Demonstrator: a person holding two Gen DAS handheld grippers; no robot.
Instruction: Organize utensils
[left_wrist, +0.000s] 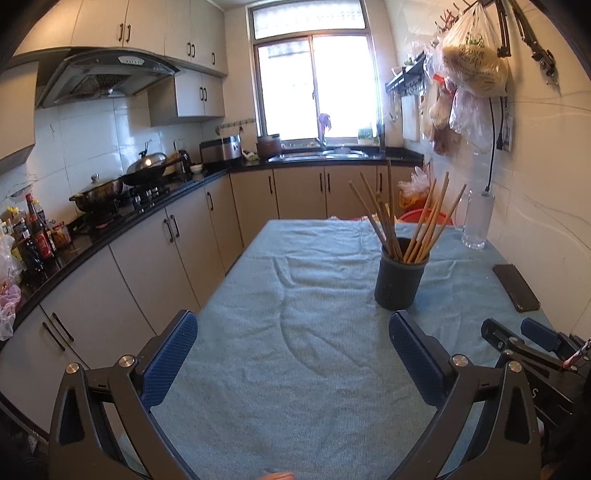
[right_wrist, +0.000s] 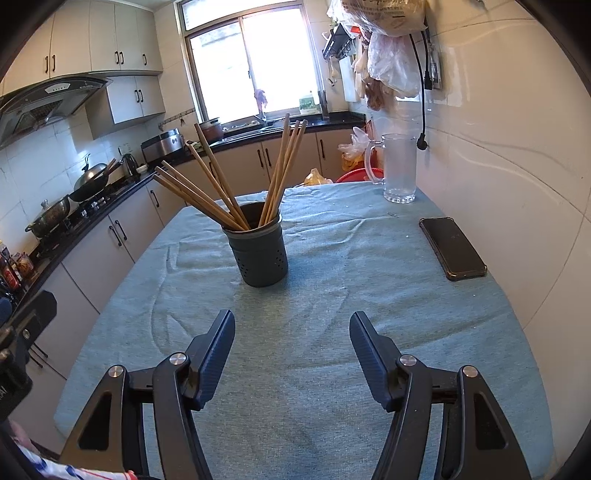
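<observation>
Nearest, left gripper (left_wrist: 293, 332) and right gripper (right_wrist: 291, 332), both spread wide, holding nothing, above teal cloth (right_wrist: 332, 295). Farther: dark holder (right_wrist: 258, 254) upright mid-table, full of chopsticks (right_wrist: 218, 184). Beyond, right: phone (right_wrist: 452, 247), then glass mug (right_wrist: 399, 170).

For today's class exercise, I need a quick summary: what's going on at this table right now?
A person holds two grippers over a cloth-covered table. The left hand-held gripper and right hand-held gripper are both open and hold nothing. The chopsticks already stand in the dark holder. A phone and a glass mug sit near the wall.
</observation>
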